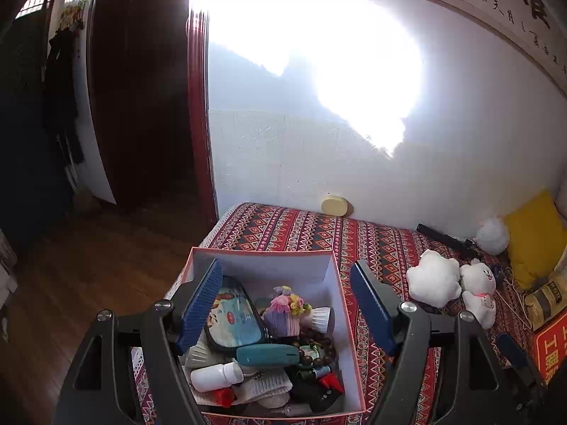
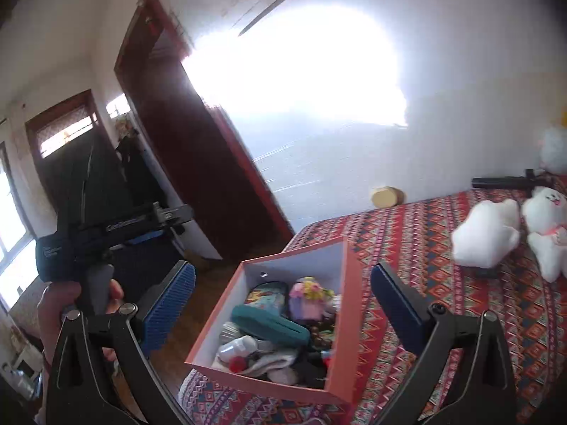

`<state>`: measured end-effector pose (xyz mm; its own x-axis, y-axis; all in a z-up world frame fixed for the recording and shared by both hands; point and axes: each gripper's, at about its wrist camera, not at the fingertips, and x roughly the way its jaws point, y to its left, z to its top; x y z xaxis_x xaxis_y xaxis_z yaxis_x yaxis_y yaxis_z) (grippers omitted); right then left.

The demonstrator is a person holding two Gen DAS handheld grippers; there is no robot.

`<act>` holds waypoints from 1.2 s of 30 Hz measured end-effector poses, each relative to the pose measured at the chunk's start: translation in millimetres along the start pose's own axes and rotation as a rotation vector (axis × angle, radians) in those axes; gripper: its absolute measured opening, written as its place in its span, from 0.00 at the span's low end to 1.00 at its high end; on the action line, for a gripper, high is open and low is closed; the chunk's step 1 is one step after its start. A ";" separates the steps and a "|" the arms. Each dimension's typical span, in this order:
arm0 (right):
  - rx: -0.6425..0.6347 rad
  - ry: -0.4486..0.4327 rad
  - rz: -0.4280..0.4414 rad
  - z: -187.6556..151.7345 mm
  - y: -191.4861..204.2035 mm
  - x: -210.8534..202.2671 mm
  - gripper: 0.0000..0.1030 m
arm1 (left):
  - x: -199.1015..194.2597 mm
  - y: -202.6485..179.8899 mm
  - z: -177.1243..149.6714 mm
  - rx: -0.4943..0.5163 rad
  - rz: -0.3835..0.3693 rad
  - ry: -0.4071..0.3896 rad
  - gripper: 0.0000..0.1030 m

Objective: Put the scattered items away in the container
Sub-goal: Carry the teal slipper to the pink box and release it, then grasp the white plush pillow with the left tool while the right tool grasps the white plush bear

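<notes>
A pink box [image 1: 262, 250] with a white inside stands at the corner of a patterned bed cover [image 1: 372, 241]. It holds a cartoon pouch [image 1: 234, 318], a teal case [image 1: 267, 354], a white bottle [image 1: 216, 375], a knitted purple flower pot [image 1: 287, 313], dark beads and other small things. My left gripper [image 1: 286, 265] hangs open above the box, with nothing between its blue pads. In the right wrist view the same box [image 2: 351, 283] lies below my right gripper [image 2: 282, 267], whose jaws stand wide open and empty. A hand [image 2: 53, 304] holds the left gripper's handle at the left.
Two white plush toys [image 1: 432, 278] [image 1: 478, 283] lie on the bed to the right of the box. A black rod-like object [image 1: 446, 239], a round yellow object [image 1: 335, 205] and a yellow pillow [image 1: 535, 233] sit by the wall. Wooden floor [image 1: 88, 265] and a dark doorway lie left.
</notes>
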<state>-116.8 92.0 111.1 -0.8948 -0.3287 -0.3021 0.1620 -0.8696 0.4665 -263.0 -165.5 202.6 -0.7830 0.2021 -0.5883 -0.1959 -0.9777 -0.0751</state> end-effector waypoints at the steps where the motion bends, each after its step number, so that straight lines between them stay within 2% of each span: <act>1: 0.026 -0.011 -0.009 -0.5 -13.4 -12.0 0.97 | -1.1 -3.8 -3.2 -0.007 -0.006 0.002 0.72; 4: 0.101 -0.055 -0.040 1.0 -53.8 -52.2 0.98 | -3.2 -42.1 -18.8 0.013 -0.083 0.023 0.72; 6: 0.162 -0.089 -0.078 0.5 -89.0 -81.6 0.99 | 0.2 -83.7 -32.2 0.036 -0.127 0.052 0.75; 8: 0.234 -0.114 -0.112 -2.6 -127.1 -104.2 0.99 | 10.5 -122.5 -47.3 0.056 -0.194 0.103 0.82; 12: 0.450 -0.149 -0.144 -24.9 -211.7 -148.7 0.99 | 45.5 -203.5 -83.1 0.052 -0.318 0.253 0.82; 15: 0.605 -0.172 -0.138 -46.6 -263.9 -176.3 0.99 | 77.4 -250.4 -113.6 -0.015 -0.392 0.380 0.82; 18: 0.773 -0.191 -0.112 -69.0 -310.7 -188.7 0.99 | 115.9 -281.2 -149.3 -0.171 -0.472 0.505 0.82; 20: 0.865 -0.183 -0.086 -80.6 -342.6 -177.9 0.99 | 142.7 -291.5 -168.6 -0.272 -0.489 0.569 0.82; 22: 0.947 -0.129 -0.052 -90.7 -374.9 -153.7 0.99 | 173.0 -302.5 -182.8 -0.326 -0.489 0.607 0.82; 25: 1.109 -0.099 -0.020 -106.9 -422.7 -120.0 0.99 | 211.2 -307.6 -188.8 -0.425 -0.535 0.632 0.82; 27: 1.168 -0.101 0.001 -106.5 -447.5 -103.2 0.99 | 242.4 -304.4 -189.6 -0.548 -0.575 0.656 0.82; 30: 1.164 -0.119 -0.014 -87.2 -482.5 -74.5 0.99 | 290.1 -298.6 -190.1 -0.739 -0.651 0.682 0.82; 36: 1.154 -0.139 -0.009 -62.3 -528.5 -20.5 0.99 | 369.1 -298.2 -172.0 -0.916 -0.744 0.653 0.82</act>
<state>-158.1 535.3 -181.1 -0.9436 -0.2186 -0.2485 -0.2556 0.0042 0.9668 -392.1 190.9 -130.7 -0.1917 0.8841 -0.4263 0.2147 -0.3860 -0.8972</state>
